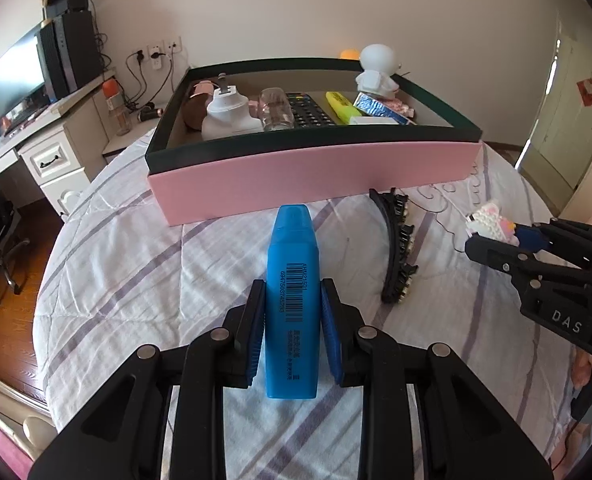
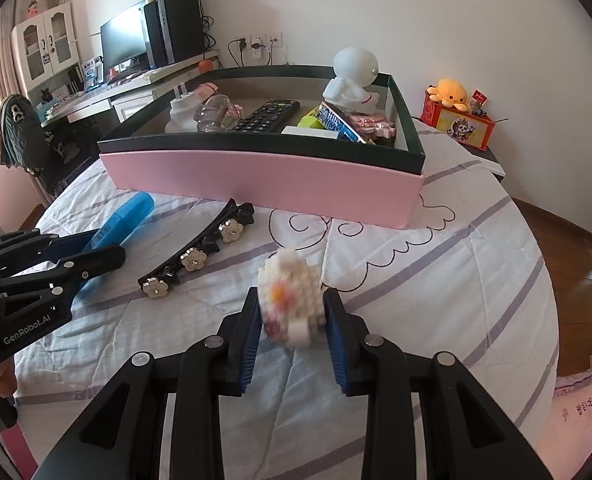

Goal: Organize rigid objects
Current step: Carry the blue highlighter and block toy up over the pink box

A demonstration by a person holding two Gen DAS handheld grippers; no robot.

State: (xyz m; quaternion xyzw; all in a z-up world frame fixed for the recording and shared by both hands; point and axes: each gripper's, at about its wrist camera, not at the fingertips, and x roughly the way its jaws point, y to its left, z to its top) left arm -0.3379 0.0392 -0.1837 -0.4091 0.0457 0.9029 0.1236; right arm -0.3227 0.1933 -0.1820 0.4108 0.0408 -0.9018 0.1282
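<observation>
- Left tongs [image 1: 292, 320] clamped on a blue highlighter [image 1: 293, 288], pads pressed to both its flanks, capped end pointing ahead toward the box.
- Right tongs [image 2: 292, 316] clamped on a small white brick-built figure [image 2: 290, 300] with pink and orange details, held between the blue pads; blurred in the close view.
- Both pairs of tongs angled down over the bed [image 1: 136, 280], covered in a white quilt with lilac stripes.
- Between the two pairs of tongs, on the quilt: a black hair clip [image 2: 200, 254] with pale flower studs, lying aslant, apart from both.
- Just ahead of both: a shallow box [image 1: 316, 172] with a pink front wall and dark green rim, resting on the bed.
- Inside the box, from the left tongs' side across: a white plug-like piece [image 1: 226, 114], a clear glass [image 1: 276, 110], a black remote [image 1: 308, 110], a yellow highlighter [image 1: 342, 106], a white eraser-like block [image 1: 372, 121], a blue foil packet [image 1: 376, 106], pink bricks [image 2: 370, 122], and a white astronaut figure [image 2: 352, 80] at the far corner.
- Beyond the box, off to the left: a table [image 1: 36, 128] with a monitor [image 1: 16, 80].
- Right of the box: a yellow plush octopus [image 2: 450, 92] on a red tin [image 2: 464, 124].
</observation>
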